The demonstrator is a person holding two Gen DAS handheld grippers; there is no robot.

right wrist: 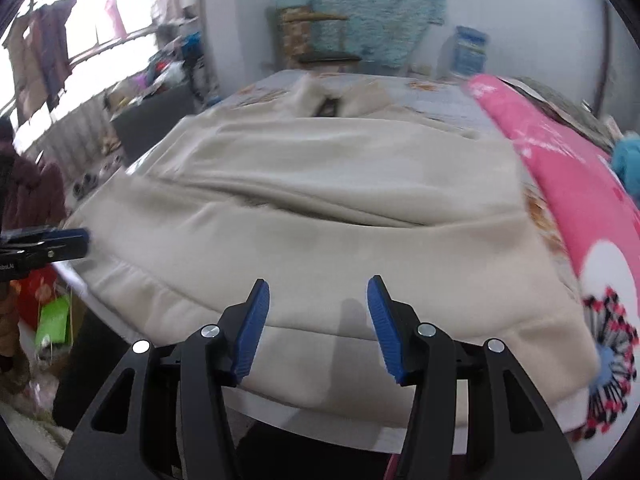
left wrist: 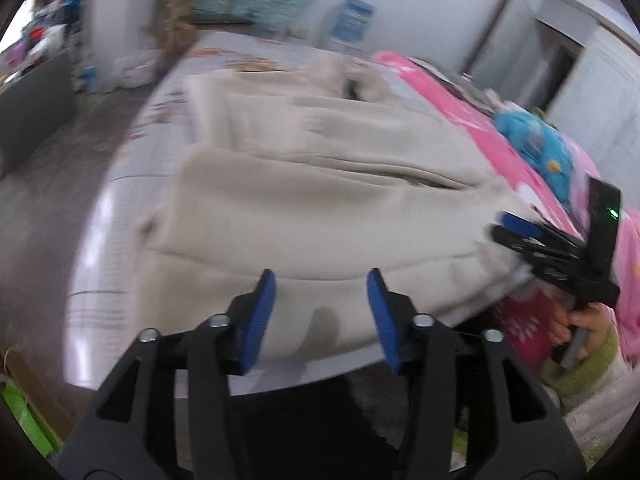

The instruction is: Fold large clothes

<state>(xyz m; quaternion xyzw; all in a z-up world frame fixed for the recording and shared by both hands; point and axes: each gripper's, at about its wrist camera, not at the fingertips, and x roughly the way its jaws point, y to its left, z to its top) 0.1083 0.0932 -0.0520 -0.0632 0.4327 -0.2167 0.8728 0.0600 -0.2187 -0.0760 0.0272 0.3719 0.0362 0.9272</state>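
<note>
Beige sweatshirt spread flat on bed with light patterned sheet, collar end far, ribbed hem near the bed's front edge. Creases and a long fold ridge across the middle of the garment. Left gripper wide apart, blue pads empty, hovering just above the hem on the left part of the garment. Right gripper likewise spread wide, nothing between the pads, poised over the hem toward the right side. Right gripper also seen from left wrist view at the garment's right edge, side-on and blurred, handle in a hand with green cuff. Pink quilt lying along the right side of the bed, just beside the sweatshirt; blue plush item on top of it. Both views motion-blurred.
</note>
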